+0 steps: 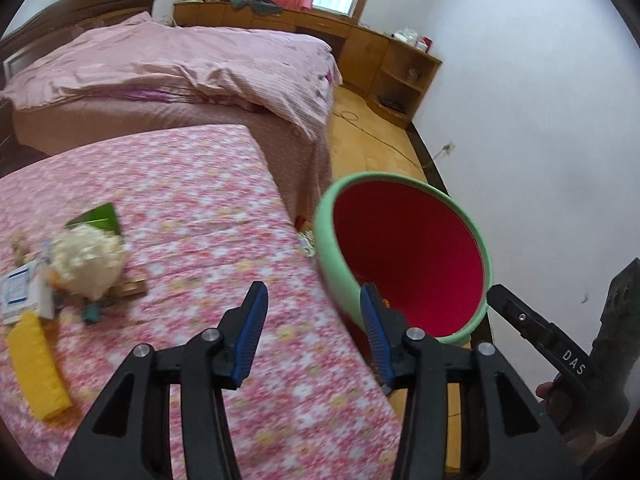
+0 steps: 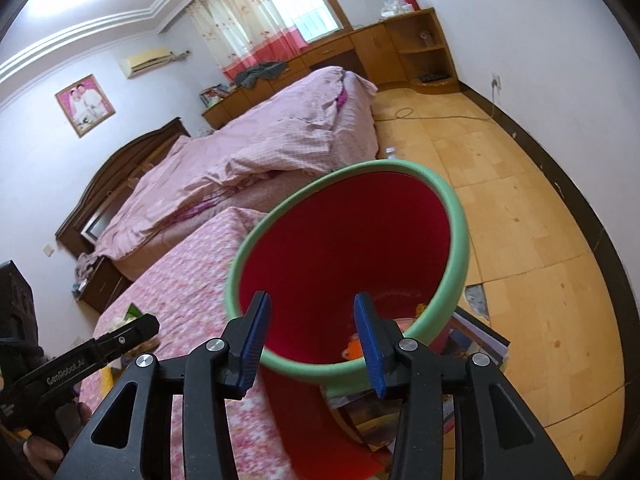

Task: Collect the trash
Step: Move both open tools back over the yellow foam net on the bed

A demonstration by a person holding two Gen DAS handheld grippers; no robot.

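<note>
A round bin with a green rim [image 1: 404, 178] and red inside [image 2: 344, 240] stands beside the floral-covered table [image 1: 192, 184]. Some orange trash lies at its bottom [image 2: 354, 348]. On the table's left lie a crumpled cream wad [image 1: 88, 260], a yellow roll [image 1: 36, 368], a green wrapper [image 1: 100, 216] and a white-blue packet [image 1: 16, 288]. My left gripper [image 1: 312, 320] is open and empty above the table's edge, next to the bin. My right gripper [image 2: 312, 328] is open and empty above the bin's near rim.
A bed with pink bedding [image 1: 180, 64] lies behind the table. Wooden cabinets [image 1: 400, 64] line the far wall. A cable [image 2: 432, 116] runs over the tiled floor [image 2: 520, 240]. Books or magazines [image 2: 476, 336] lie under the bin.
</note>
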